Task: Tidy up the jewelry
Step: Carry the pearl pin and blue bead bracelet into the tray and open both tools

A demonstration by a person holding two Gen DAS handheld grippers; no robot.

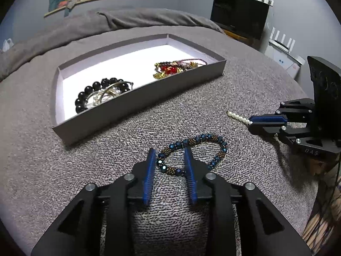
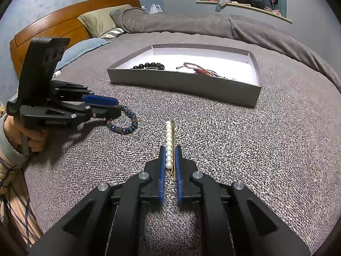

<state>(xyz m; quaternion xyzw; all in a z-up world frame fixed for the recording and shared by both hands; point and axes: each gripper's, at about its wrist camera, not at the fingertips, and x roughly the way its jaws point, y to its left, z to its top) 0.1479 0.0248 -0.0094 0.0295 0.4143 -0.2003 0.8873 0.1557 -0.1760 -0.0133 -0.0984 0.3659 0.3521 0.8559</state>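
Observation:
A blue and bronze beaded bracelet (image 1: 192, 153) lies on the grey bedspread. My left gripper (image 1: 169, 152) is open, its two fingers straddling the bracelet's left side, one finger inside the loop. It also shows in the right wrist view (image 2: 115, 106) at the bracelet (image 2: 125, 123). A pearl hair clip (image 2: 169, 145) lies on the bedspread; my right gripper (image 2: 170, 149) has its fingers closed around the clip's near end. In the left wrist view the pearls (image 1: 238, 117) stick out of the right gripper (image 1: 252, 122). A grey box (image 1: 136, 106) holds a black bead bracelet (image 1: 96, 93) and red and gold jewelry (image 1: 172, 69).
The grey box (image 2: 187, 85) sits mid-bed beyond both grippers. Pillows (image 2: 100, 21) and a wooden headboard (image 2: 53, 29) are at the far left in the right wrist view. A rumpled grey duvet (image 2: 213, 23) lies behind the box. A dark screen (image 1: 238, 15) stands off the bed.

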